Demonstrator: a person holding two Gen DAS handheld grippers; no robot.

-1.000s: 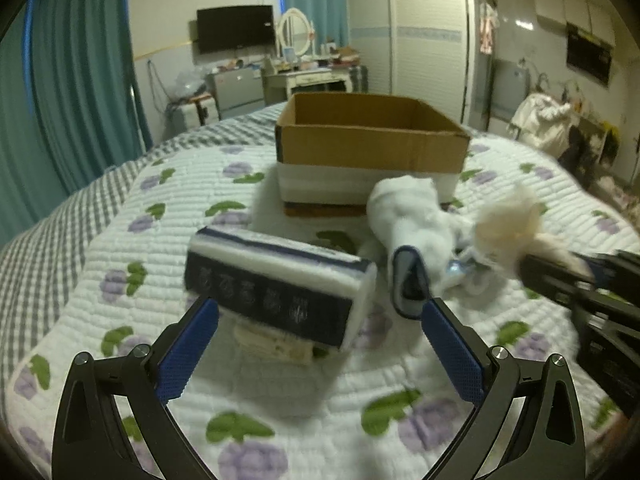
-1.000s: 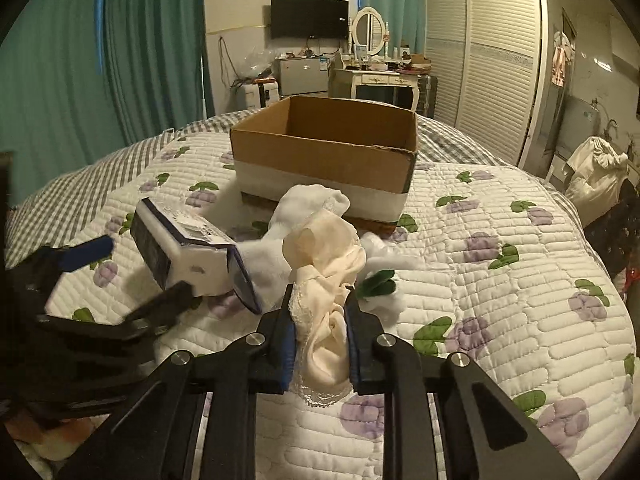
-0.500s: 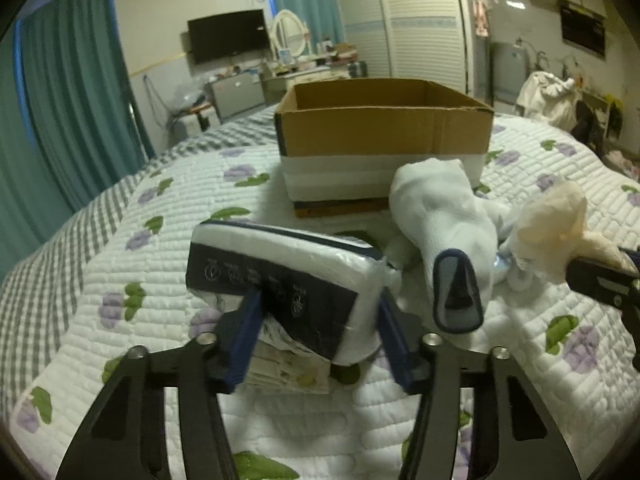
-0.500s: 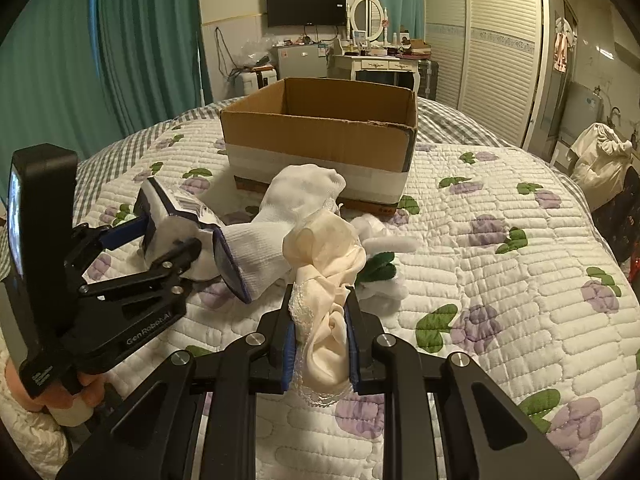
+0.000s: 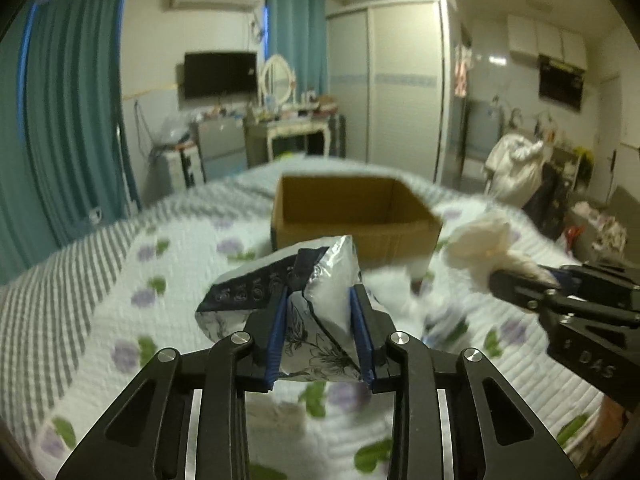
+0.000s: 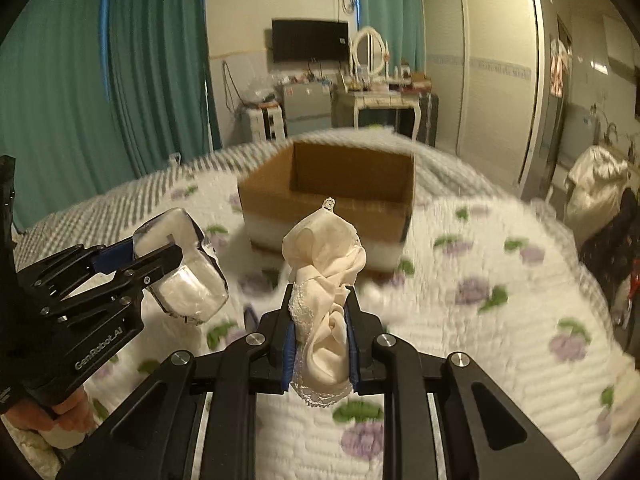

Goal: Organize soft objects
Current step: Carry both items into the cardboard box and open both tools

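Two grippers hang above the quilted bed (image 6: 500, 320), each carrying a load. On your left, the left gripper (image 5: 320, 320) has its blue-padded fingers (image 5: 277, 332) clamped on a crinkled tissue pack (image 5: 316, 280), navy and silver, held clear of the quilt. Beyond both, an open cardboard box (image 6: 328, 200) sits on the bed, straight ahead. On your right, the right gripper (image 6: 320, 332) has its fingers pinched tight around a cream lace-trimmed cloth (image 6: 326, 268), which bunches up above the tips and stands in front of the box. Teal curtains (image 6: 100, 60) hang at the far left.
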